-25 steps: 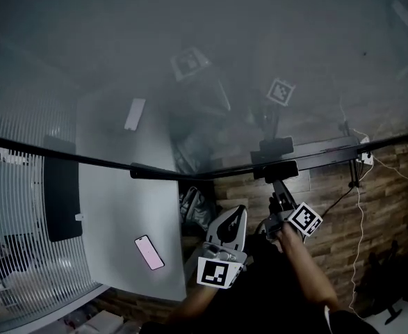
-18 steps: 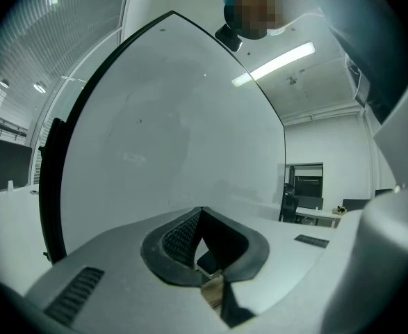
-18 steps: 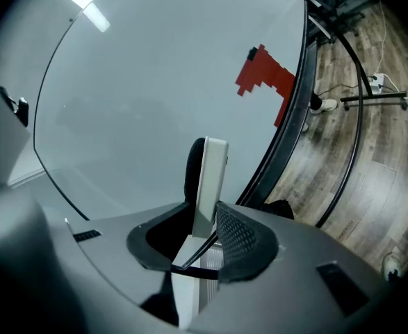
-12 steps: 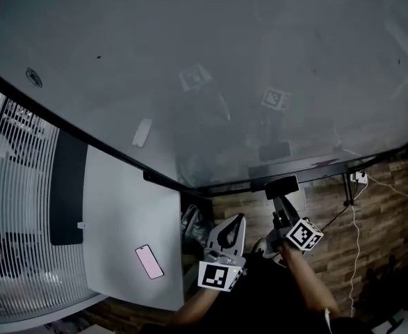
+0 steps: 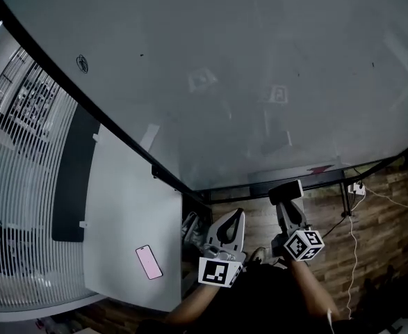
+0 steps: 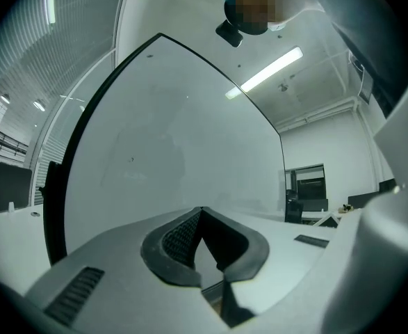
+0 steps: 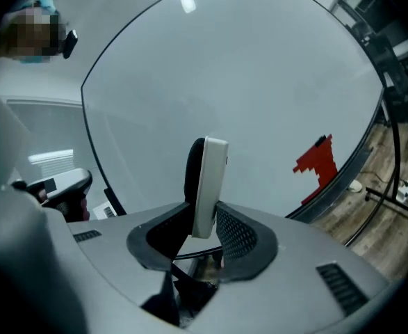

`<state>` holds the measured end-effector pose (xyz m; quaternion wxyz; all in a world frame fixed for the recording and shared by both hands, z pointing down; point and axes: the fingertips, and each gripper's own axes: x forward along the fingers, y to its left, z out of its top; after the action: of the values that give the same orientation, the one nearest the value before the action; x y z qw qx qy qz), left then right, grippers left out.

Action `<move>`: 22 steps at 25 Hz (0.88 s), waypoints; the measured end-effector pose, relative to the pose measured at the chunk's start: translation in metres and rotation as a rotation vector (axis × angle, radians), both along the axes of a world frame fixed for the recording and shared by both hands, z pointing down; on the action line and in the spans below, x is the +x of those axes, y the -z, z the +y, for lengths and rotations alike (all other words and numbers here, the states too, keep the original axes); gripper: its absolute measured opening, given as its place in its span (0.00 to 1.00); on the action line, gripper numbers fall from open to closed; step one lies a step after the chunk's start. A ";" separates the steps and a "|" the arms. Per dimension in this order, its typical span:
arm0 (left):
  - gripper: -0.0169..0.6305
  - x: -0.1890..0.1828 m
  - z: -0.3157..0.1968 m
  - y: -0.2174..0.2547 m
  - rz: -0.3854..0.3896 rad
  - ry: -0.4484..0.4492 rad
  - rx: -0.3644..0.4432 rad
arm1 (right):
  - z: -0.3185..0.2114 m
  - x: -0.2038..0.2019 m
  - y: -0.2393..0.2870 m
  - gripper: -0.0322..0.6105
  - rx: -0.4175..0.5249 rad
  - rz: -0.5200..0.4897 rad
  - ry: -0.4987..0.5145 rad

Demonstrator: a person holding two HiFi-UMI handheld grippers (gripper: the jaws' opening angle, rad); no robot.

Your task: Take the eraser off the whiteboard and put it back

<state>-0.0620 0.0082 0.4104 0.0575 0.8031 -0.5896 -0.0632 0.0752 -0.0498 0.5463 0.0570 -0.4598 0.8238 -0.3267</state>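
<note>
Your right tool (image 7: pixel 202 214) pinches the white-backed, black-felt eraser (image 7: pixel 209 176) edge-on, just off the large glossy whiteboard (image 7: pixel 259 82). Turn its felt flat to the whiteboard before releasing. Your left tool (image 6: pixel 201 213) is pressed together, empty.

Whiteboard (image 5: pixel 259 82) ahead, desk (image 5: pixel 127 214) leftward.

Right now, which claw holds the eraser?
The right claw, clamped on the eraser; the left claw is shut and empty.

One whiteboard (image 5: pixel 224 82), one eraser (image 7: pixel 207 179), one phone (image 5: pixel 149 261), one table (image 5: pixel 120 200), two tools (image 5: pixel 233 216) (image 5: pixel 288 206)
</note>
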 end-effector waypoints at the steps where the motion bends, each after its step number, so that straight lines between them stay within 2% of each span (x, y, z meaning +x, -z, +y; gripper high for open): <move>1: 0.04 0.001 0.001 0.001 -0.002 -0.002 0.003 | 0.002 -0.001 0.005 0.25 0.020 0.024 0.012; 16: 0.04 -0.002 0.018 -0.001 0.003 0.010 0.013 | 0.039 0.005 0.070 0.25 0.282 0.348 0.031; 18: 0.04 -0.003 0.018 -0.010 -0.021 0.002 0.017 | 0.041 0.004 0.068 0.25 0.282 0.362 0.034; 22: 0.04 0.002 0.020 -0.015 0.002 -0.012 -0.010 | 0.046 0.005 0.056 0.25 0.244 0.357 0.040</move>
<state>-0.0601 0.0281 0.4253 0.0627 0.8063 -0.5851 -0.0607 0.0798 -0.0039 0.4902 -0.0408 -0.4836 0.8632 -0.1388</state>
